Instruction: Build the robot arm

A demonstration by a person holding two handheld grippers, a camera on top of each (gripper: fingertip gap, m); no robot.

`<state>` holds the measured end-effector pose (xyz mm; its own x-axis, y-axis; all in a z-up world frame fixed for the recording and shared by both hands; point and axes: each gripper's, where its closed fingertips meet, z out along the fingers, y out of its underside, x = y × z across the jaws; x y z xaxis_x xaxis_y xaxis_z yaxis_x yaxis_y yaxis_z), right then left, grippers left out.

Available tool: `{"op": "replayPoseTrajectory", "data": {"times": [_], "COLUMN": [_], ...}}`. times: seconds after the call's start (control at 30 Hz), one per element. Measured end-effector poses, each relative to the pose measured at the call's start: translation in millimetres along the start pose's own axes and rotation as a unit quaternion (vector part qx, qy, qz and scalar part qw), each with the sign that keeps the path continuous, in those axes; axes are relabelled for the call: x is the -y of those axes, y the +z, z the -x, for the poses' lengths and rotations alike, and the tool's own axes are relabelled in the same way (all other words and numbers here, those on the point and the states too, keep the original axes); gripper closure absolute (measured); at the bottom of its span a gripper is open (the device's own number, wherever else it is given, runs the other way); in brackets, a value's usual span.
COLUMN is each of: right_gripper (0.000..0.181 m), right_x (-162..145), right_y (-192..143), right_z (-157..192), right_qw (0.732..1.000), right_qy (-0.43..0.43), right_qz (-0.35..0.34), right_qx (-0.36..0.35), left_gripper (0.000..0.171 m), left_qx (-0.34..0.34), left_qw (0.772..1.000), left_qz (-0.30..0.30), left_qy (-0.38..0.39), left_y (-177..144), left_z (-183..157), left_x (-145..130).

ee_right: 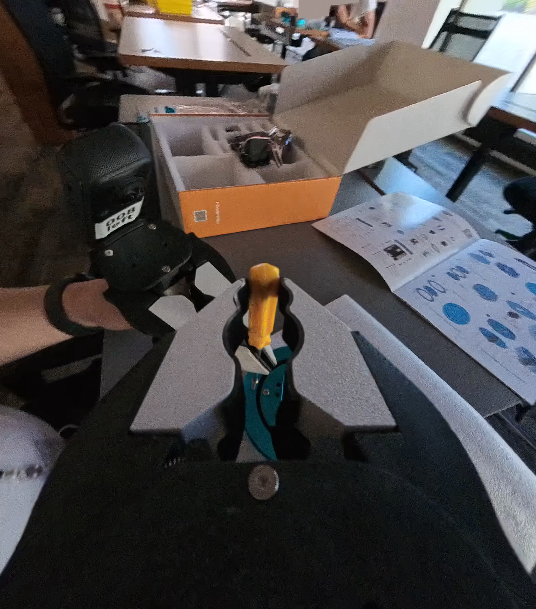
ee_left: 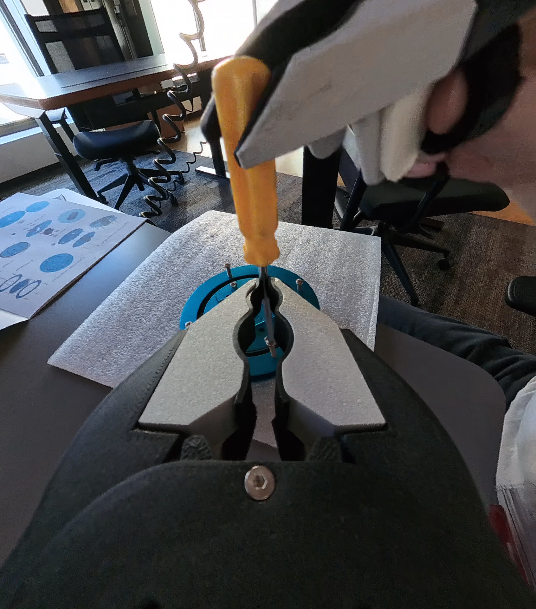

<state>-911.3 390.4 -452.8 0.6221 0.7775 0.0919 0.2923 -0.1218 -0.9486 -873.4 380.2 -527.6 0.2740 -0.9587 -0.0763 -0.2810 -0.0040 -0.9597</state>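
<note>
Right tongs (ee_right: 264, 290) are pinching the orange screwdriver (ee_left: 250, 164) by its handle, holding it nearly upright with the tip sitting on a screw (ee_left: 273, 346) near the middle of the blue disc (ee_left: 194, 309). Left tongs (ee_left: 262, 286) are pressed together around the shaft, steadying it low down. At least 4 rim screws are still standing proud, so seating looks far from done. Disc is lying on a foam sheet (ee_left: 161, 296) on the bench (ee_left: 46, 412), booklet (ee_left: 29, 244) alongside.

White label (ee_right: 118, 218) on left hand-held gripper (ee_right: 261, 361)
</note>
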Motion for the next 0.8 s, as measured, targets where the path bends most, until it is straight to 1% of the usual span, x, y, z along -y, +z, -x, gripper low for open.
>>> {"op": "replayPoseTrajectory", "data": {"times": [0.07, 0.1, 0.13, 0.17, 0.2, 0.23, 0.27, 0.3, 0.37, 0.43, 0.5, 0.53, 0.57, 0.6, 0.67, 0.7, 0.73, 0.8], "right_gripper": [0.165, 0.163, 0.156, 0.138, 0.132, 0.142, 0.157, 0.164, 0.165, 0.165, 0.165, 0.165, 0.164, 0.157, 0.134, 0.133, 0.138, 0.160], "right_x": [1, 1, 0, 2, 3, 3, 2, 2, 2, 1, 2, 3, 3, 3, 2, 1, -1, -7], "right_y": [-2, -2, 0, 2, 5, 7, 7, 6, 4, 4, 1, 0, 0, 3, 7, 9, 9, 11], "right_z": [5, 7, 9, 13, 18, 24, 22, 14, 4, -6, -8, -4, 1, 6, 14, 16, 19, 19], "right_qw": [0.998, 0.997, 0.997, 0.999, 0.999, 0.997, 0.994, 0.994, 0.995, 0.993, 0.982, 0.978, 0.979, 0.983, 0.991, 0.993, 0.992, 0.990], "right_qy": [-0.013, -0.035, -0.042, -0.024, 0.009, 0.037, 0.050, 0.053, 0.060, 0.067, 0.088, 0.086, 0.073, 0.057, 0.053, 0.063, 0.074, 0.092], "right_qz": [-0.022, -0.025, -0.026, -0.032, -0.039, -0.043, -0.047, -0.055, -0.067, -0.083, -0.113, -0.127, -0.131, -0.124, -0.108, -0.103, -0.100, -0.085], "right_qx": [-0.061, -0.070, -0.061, -0.031, 0.013, 0.061, 0.082, 0.078, 0.041, -0.041, -0.120, -0.141, -0.141, -0.122, -0.056, -0.016, 0.023, 0.069], "left_gripper": [0.170, 0.170, 0.170, 0.170, 0.169, 0.170, 0.169, 0.169, 0.169, 0.169, 0.170, 0.170, 0.170, 0.170, 0.170, 0.170, 0.169, 0.170], "left_qx": [-0.008, -0.010, -0.007, -0.007, -0.009, -0.011, -0.013, -0.009, 0.001, 0.007, 0.010, 0.007, 0.005, 0.006, 0.008, 0.004, 0.001, -0.001], "left_qw": [1.000, 1.000, 1.000, 1.000, 1.000, 1.000, 1.000, 1.000, 1.000, 1.000, 1.000, 1.000, 1.000, 1.000, 1.000, 1.000, 1.000, 1.000], "left_qz": [-0.001, -0.001, 0.000, 0.002, 0.004, 0.006, 0.008, 0.010, 0.012, 0.015, 0.019, 0.020, 0.020, 0.019, 0.015, 0.012, 0.010, 0.008], "left_qy": [0.001, 0.003, 0.005, 0.007, 0.008, 0.011, 0.014, 0.017, 0.017, 0.014, 0.019, 0.022, 0.023, 0.023, 0.020, 0.015, 0.010, 0.008], "left_y": [-1, -1, -1, -1, -1, -1, -1, -1, 0, 0, 1, 2, 2, 1, -2, -2, -2, -2], "left_z": [-2, -3, -2, -2, -2, -3, -4, -4, -3, -1, -2, -2, -4, -4, -4, -4, -4, -5], "left_x": [0, 0, -1, -1, -1, -1, -1, -1, -1, -2, -2, -1, -1, -1, -2, -1, -1, -1]}}
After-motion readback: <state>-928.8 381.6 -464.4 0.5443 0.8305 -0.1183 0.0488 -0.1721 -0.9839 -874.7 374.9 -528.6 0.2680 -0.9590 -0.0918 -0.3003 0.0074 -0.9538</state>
